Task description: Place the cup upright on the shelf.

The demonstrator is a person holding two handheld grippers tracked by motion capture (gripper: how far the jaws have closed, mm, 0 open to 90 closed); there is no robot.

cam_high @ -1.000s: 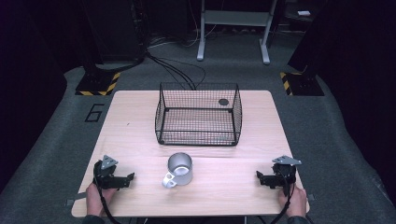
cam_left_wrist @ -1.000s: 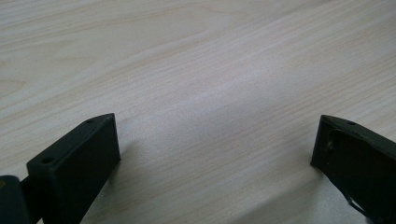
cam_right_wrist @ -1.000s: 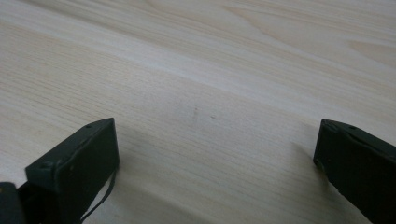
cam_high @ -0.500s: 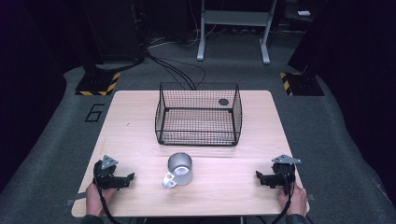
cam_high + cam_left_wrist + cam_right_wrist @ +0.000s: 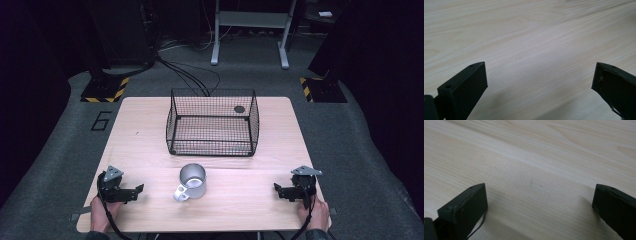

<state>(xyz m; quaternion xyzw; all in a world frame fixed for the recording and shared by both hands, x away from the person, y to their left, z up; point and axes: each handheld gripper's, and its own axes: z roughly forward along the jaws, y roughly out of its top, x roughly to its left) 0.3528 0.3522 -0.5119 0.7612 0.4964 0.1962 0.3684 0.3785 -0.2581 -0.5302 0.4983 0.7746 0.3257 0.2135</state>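
Nothing has moved since the earlier pictures: both grippers rest where they were, near the bench's (image 5: 150,115) front corners. A "6" (image 5: 101,120) is marked on the floor beside the bench's left edge. The metal mug (image 5: 192,181) stands near the middle of the front edge, between the left gripper (image 5: 131,191) and right gripper (image 5: 280,190), well apart from both. Each gripper's jaws are spread wide over bare wood. The wire basket (image 5: 212,122) sits toward the back edge, a dark disc (image 5: 239,109) inside it.
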